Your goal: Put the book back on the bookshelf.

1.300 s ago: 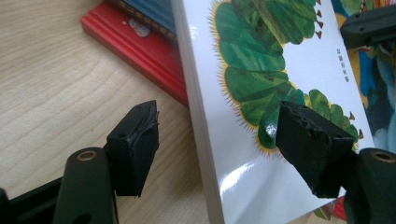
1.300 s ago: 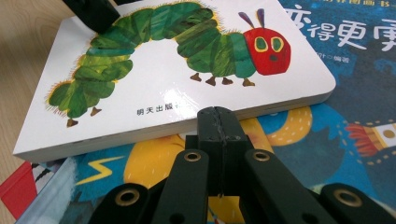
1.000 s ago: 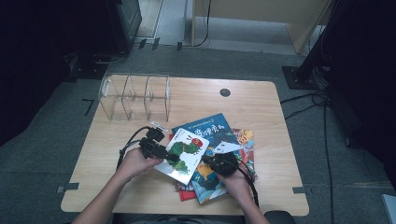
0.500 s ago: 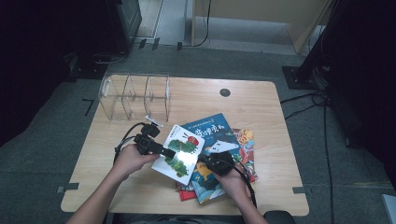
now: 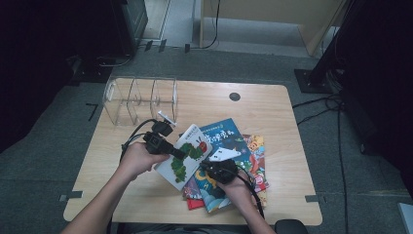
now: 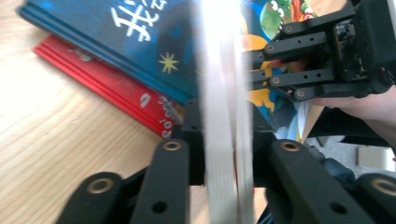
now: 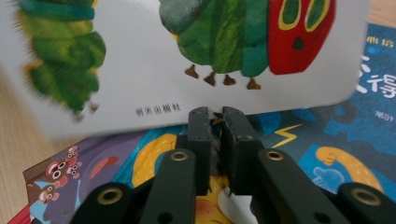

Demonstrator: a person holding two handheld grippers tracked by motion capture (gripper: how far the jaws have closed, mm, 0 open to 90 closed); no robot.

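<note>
Caterpillar book [image 5: 187, 153]: white cover with a green caterpillar and red head; it is lying tilted across the left edge of the book stack [image 5: 234, 165], raised off the table [image 5: 272, 112] at its left side.
Left gripper [image 5: 178, 153]: jaws are clamping the caterpillar book's left edge; in the left gripper view the white board edge [image 6: 224, 116] is running upright between the two black jaws, blurred.
Right gripper [image 5: 207, 168]: jaws are standing nearly together, a thin gap between them, gripping nothing that can be made out; in the right gripper view the tips [image 7: 217, 116] are sitting just below the caterpillar book's lower edge [image 7: 187, 60], over the stack.
Book stack: a dark blue book [image 6: 140, 42] is lying over a red book [image 6: 107, 88]; colourful covers are lying at the right of the stack.
Clear rack [image 5: 141, 97]: standing on the table beyond and left of the book stack, well apart from it.
Hands: left hand [image 5: 136, 161] is holding its gripper left of the stack; right hand [image 5: 238, 187] is resting at the stack's near edge.
</note>
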